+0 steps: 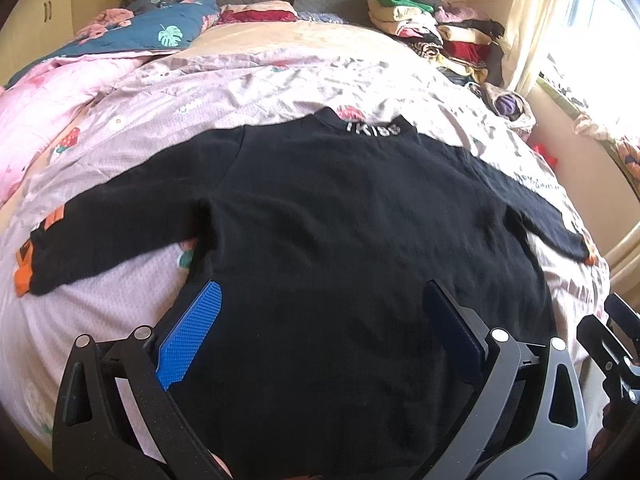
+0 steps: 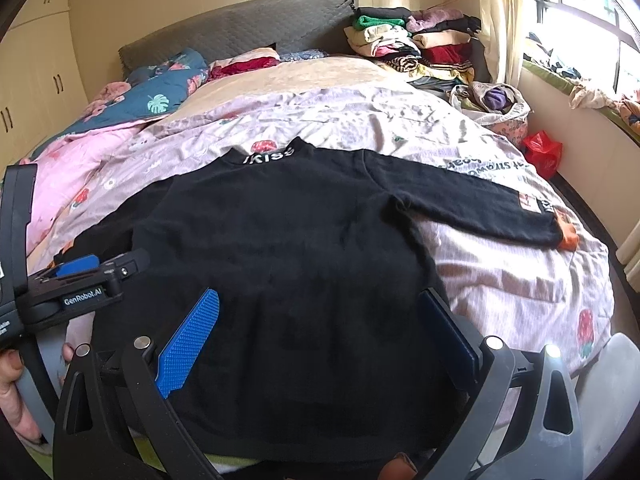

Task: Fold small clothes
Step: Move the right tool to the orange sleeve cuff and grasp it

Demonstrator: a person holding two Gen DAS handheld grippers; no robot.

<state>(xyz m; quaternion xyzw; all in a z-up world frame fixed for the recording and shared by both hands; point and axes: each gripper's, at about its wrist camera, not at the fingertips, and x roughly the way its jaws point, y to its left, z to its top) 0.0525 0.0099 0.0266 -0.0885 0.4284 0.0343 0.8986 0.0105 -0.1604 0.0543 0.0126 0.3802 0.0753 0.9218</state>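
Lying flat on the bed's wrinkled pink strawberry-print sheet (image 1: 280,80), we see a fuzzy black sweater (image 1: 320,208), collar lettered "KISS", sleeves spread; our left hand-held gripper (image 1: 320,336) and right hand-held gripper (image 2: 320,336) hover released, blue textured pads apart.

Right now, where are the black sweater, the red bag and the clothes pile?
black sweater (image 1: 320,216): left wrist view, mid back.
red bag (image 2: 542,150): right wrist view, its middle.
clothes pile (image 2: 412,44): right wrist view, centre.

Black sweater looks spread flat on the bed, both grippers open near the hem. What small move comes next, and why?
Probably send the left gripper to the left sleeve to fold it inward: the black sweater lies flat with sleeves spread, and both grippers hold nothing.
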